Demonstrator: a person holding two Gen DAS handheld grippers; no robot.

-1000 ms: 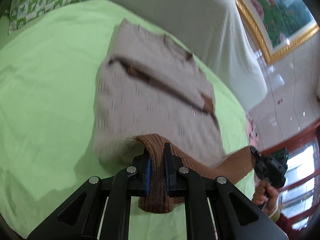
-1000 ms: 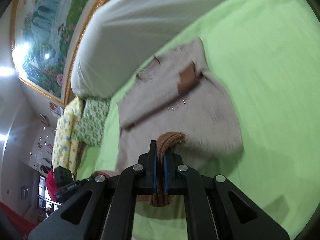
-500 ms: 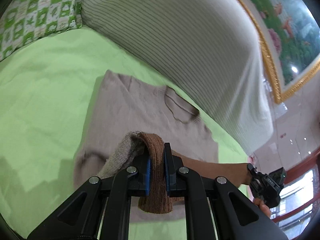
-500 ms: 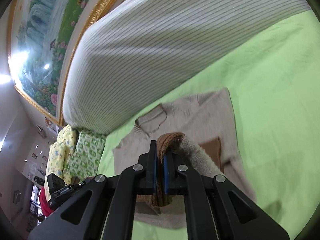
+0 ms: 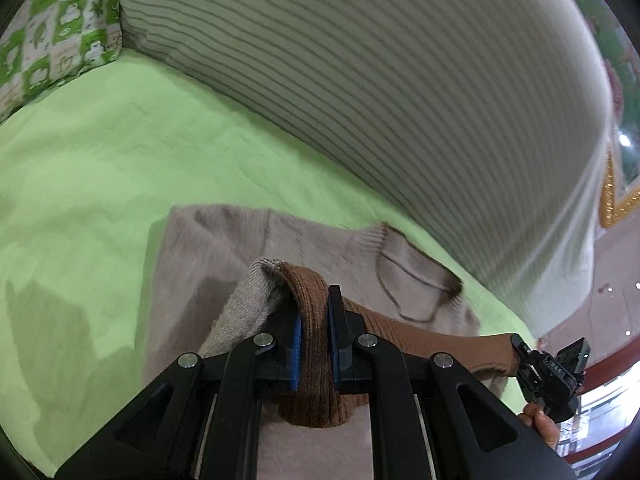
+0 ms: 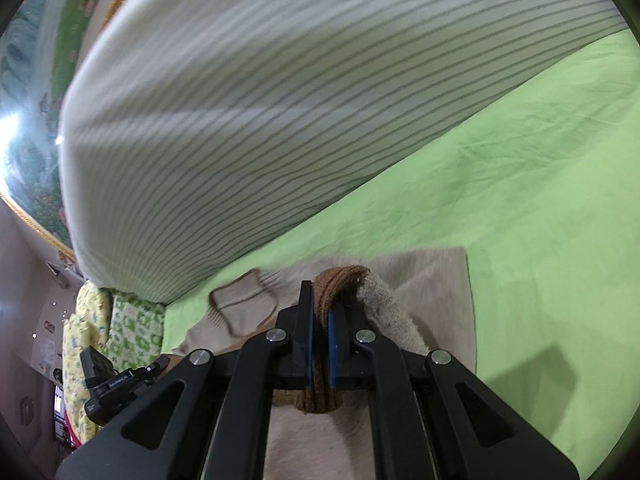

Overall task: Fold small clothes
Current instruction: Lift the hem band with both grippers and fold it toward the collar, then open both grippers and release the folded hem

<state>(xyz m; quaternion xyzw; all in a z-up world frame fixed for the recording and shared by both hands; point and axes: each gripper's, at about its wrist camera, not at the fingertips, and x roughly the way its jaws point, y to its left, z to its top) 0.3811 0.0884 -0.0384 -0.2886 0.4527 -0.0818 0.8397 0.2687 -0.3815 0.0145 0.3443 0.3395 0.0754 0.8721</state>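
A small beige knit sweater (image 5: 216,248) with a brown ribbed hem lies on the green bed sheet (image 5: 100,152); its neckline (image 5: 416,276) points toward the headboard. My left gripper (image 5: 314,320) is shut on the brown hem (image 5: 304,284) at one bottom corner. My right gripper (image 6: 319,316) is shut on the brown hem (image 6: 340,276) at the other corner. The hem stretches between both grippers, held just above the sweater's upper body (image 6: 436,276). The right gripper also shows in the left wrist view (image 5: 516,344), and the left gripper body shows in the right wrist view (image 6: 116,384).
A large white striped bolster (image 5: 380,80) runs along the far side of the bed. A green-and-white patterned pillow (image 5: 52,28) lies at the bed's end. A gold-framed painting (image 6: 36,40) hangs behind.
Both grippers carried the brown hem forward over the sweater toward the neckline, folding the lower half up. The bolster now fills more of both views.
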